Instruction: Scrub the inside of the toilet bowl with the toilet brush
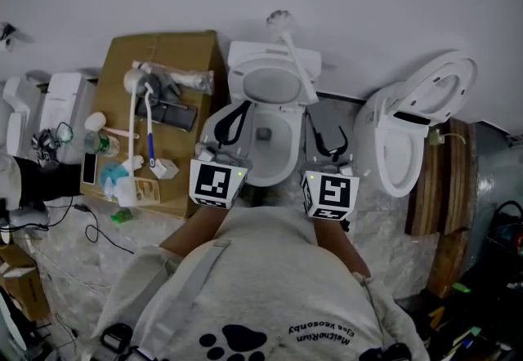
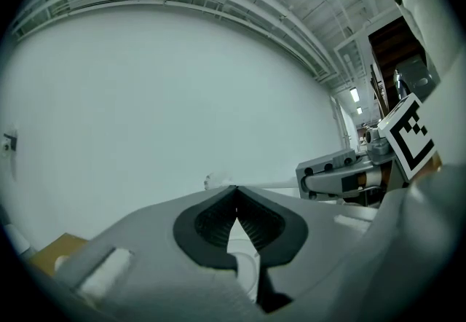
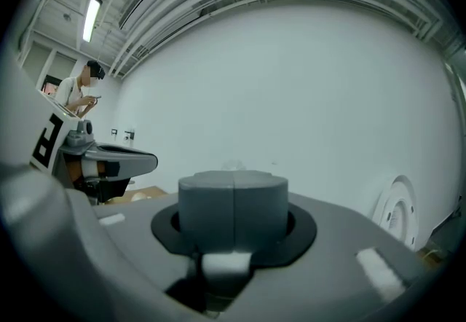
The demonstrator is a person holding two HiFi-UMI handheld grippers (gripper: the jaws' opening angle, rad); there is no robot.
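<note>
Jaw state is only given by the gripper views: left hand-held gripper (image 2: pixel 234 189) is pinched shut on nothing, and so is the right hand-held gripper (image 3: pixel 234 181). The toilet bowl (image 1: pixel 278 157) is only caught from the head, between them. The toilet brush (image 1: pixel 298 65) is laid across the seat beyond the right one.

Both claws are held low in front of the torso, side by side and apart, with marker cubes uppermost and jaws pointing away from the body. Left claw (image 1: pixel 237 118): jaws closed tip to tip, nothing between them. Right claw (image 1: pixel 328 143): pads pressed flat together along a straight seam, likewise empty; left forearm (image 1: pixel 194 227) and right forearm (image 1: pixel 343 241) extend forward, bare.
</note>
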